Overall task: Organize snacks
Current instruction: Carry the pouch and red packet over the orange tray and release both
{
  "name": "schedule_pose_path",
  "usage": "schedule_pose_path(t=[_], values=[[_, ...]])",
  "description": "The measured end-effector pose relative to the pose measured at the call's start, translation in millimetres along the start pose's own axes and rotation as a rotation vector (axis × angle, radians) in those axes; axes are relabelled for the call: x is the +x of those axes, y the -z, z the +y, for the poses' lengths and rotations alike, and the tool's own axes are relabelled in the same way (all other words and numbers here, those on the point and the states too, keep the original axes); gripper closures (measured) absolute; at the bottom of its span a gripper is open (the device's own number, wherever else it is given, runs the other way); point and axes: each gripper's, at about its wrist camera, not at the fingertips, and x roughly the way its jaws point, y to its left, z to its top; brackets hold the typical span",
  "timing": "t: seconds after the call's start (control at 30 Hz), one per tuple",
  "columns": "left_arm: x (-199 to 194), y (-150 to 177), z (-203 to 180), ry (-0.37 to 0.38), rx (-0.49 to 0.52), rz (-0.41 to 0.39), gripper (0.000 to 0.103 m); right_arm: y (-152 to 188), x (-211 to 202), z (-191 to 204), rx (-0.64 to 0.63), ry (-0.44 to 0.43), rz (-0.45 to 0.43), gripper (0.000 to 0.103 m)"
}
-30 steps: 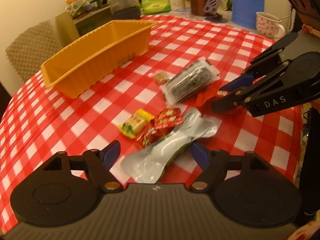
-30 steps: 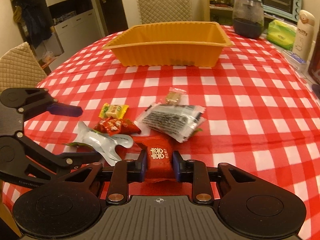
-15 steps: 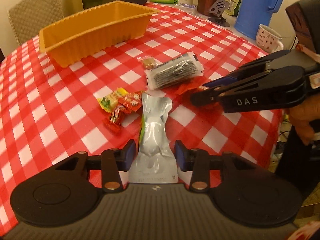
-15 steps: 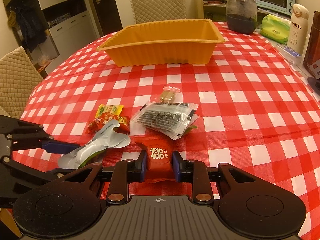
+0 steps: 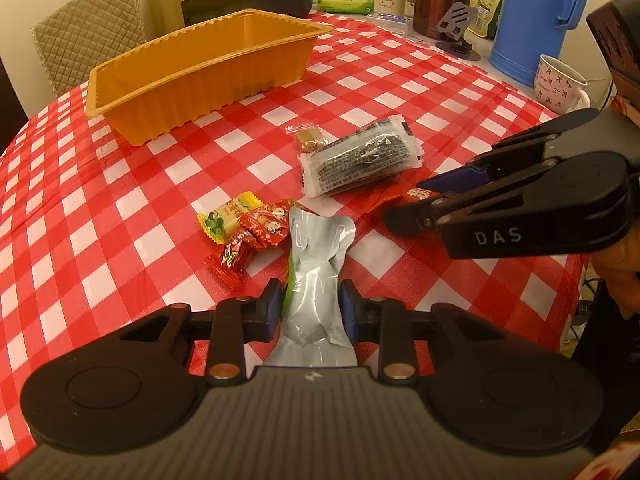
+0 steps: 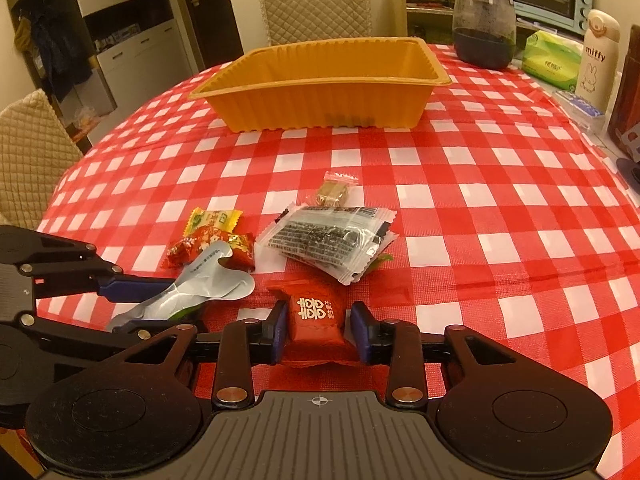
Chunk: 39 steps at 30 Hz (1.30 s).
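- The left gripper (image 5: 307,300) was down low over the red-and-white checked tablecloth (image 5: 120,208) with a silver pouch (image 5: 316,280) sitting right between its blue pads (image 5: 274,305). The jaws were closing in; the pads looked to be just at the pouch's sides, but I honestly couldn't tell if they were squeezing it yet.
- The right gripper (image 6: 320,328) had a red wrapped candy (image 6: 318,314) with gold characters between its fingers. Its jaws were easing open, and there was a sliver of gap on either side of the candy, so no real pinch on it.
- The two grippers sat close together, the right one's tips ending just beside the pouch's flared end.
- The rest of the snacks lay in a loose heap on the cloth: a yellow candy (image 5: 224,220), a couple of small red candies (image 5: 256,236) touching the pouch, a clear packet of dark snack sticks (image 5: 360,160), and a little brown sweet in clear wrap (image 5: 309,136) just behind that packet.
- The orange tray (image 6: 320,100) stood well apart from the pile, farther back on the table. From these angles I couldn't really see its floor.
- At the table's far edge there was a blue jug (image 5: 536,20), a patterned mug (image 5: 558,84) and a white "miffy" bottle (image 6: 598,60).
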Motion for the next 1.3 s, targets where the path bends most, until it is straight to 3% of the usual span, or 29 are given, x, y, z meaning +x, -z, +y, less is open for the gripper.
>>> schedule_pose_path(t=[0.07,0.2,0.5,0.93,1.3], values=[[-3,1,0,0.0,-0.026,0.0,0.076,1,-3,1,0.005,-0.012,0.006,0.076],[-15,3,3,-0.005,-0.077,-0.012,0.076,1,-13,-1,0.063,-0.075,-0.003,0.077],[-50,0,12,-0.065,-0.208,-0.092,0.076,-9,-32,8,0.059,-0.108,-0.095,0.077],[-61,-35,33,-0.161,-0.341,-0.186,0.076,-43,-51,1,0.039,-0.04,-0.212,0.077],[-54,-72,49,-0.169,-0.385,-0.234,0.076,-83,-51,-25,0.065,0.016,-0.265,0.077]])
